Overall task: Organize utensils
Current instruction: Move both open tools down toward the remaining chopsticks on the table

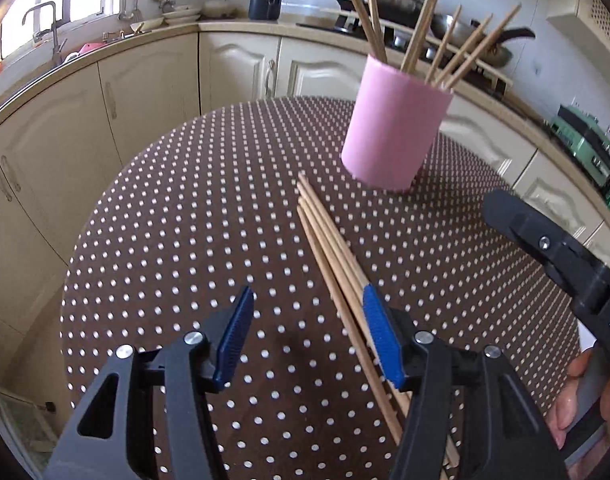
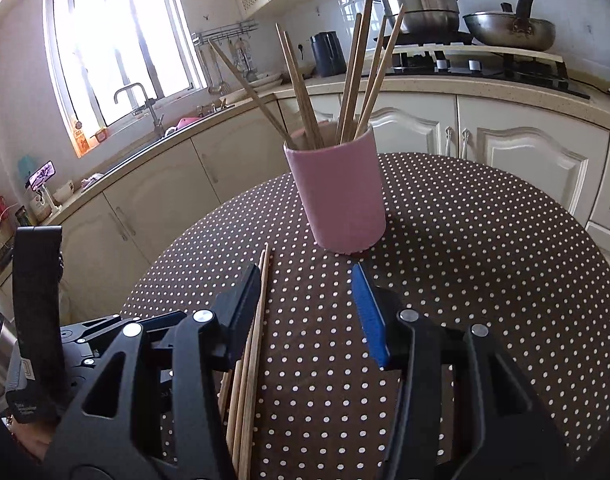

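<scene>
The loose chopsticks [image 1: 333, 256] lie as a tight bundle flat on the polka-dot bench [image 1: 177, 216], near its middle, their far tips stopping just short of the base of the pink holder [image 1: 397, 128], which stands upright toward the far edge of the bench. The left gripper [image 1: 307, 336] is spread with nothing between its pads; the bundle passes under its right-hand finger, not through the gap. The right gripper [image 2: 309, 312] is likewise spread and empty, with the bundle lying under its left-hand finger. Risk: closing either gripper from its present position would probably miss the bundle or catch only the outermost stick, scattering the rest across the bench. Risk: the sticks are thin, smooth and round, so a pinch on several at once may let some slip out or roll toward the bench edge. Risk: the chopsticks in the holder [image 2: 305, 92] lean outward in several directions, so a gripper approaching from above could strike them and tip the holder. Risk: both grippers work close together over the same bundle and could collide. Count: one holder; about four loose chopsticks on the bench, exact number uncertain because they overlap; roughly eight chopsticks in the holder; two grippers.
</scene>
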A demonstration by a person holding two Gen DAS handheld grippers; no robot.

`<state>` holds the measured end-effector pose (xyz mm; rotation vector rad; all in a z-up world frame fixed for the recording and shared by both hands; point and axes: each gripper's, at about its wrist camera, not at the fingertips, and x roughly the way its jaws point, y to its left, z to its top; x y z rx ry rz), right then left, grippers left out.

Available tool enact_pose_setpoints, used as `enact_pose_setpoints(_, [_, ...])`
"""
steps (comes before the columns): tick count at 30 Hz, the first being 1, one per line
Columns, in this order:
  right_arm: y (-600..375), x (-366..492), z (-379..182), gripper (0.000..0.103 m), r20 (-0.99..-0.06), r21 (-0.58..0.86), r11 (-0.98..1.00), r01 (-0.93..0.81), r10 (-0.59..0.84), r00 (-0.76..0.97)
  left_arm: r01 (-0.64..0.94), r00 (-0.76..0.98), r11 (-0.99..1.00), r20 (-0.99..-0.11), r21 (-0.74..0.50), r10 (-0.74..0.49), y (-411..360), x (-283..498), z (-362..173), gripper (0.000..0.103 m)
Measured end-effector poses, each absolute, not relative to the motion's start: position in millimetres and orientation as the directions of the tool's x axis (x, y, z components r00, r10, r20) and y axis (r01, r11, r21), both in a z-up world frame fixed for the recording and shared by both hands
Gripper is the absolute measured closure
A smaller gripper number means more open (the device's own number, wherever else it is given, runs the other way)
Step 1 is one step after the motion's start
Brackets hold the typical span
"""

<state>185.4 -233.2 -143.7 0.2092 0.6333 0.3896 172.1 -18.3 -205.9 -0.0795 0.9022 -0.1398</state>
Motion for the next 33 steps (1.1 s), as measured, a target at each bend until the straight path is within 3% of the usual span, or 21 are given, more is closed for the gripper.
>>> enact_pose_setpoints(19, [-234.2,190.8,-160.8,0.055,-0.552,0.347,0.896,-0.276,0.433,0.712,0.065,0.557,0.995,-0.83,0.076,0.027,-50.3,173.2,-206.8,0.046])
enact_pose_setpoints(24, [-234.4,190.9,-161.9,0.054,-0.559,0.348,0.897,-0.271,0.431,0.709,0.073,0.546,0.996,-0.838,0.041,-0.006,-42.9,177.1,-206.3,0.046])
enact_pose_setpoints(26, [-233.8,191.8,-162.5,0.054,-0.563,0.346,0.897,-0.274,0.432,0.704,0.08,0.545,0.996,-0.838,0.039,-0.011,-42.2,178.0,-205.6,0.048])
enact_pose_setpoints(33, [-229.3,196.1,-166.4,0.054,-0.595,0.337,0.901,-0.274,0.429,0.68,0.085,0.542,0.996,-0.84,0.033,-0.018,-36.7,177.5,-203.0,0.071])
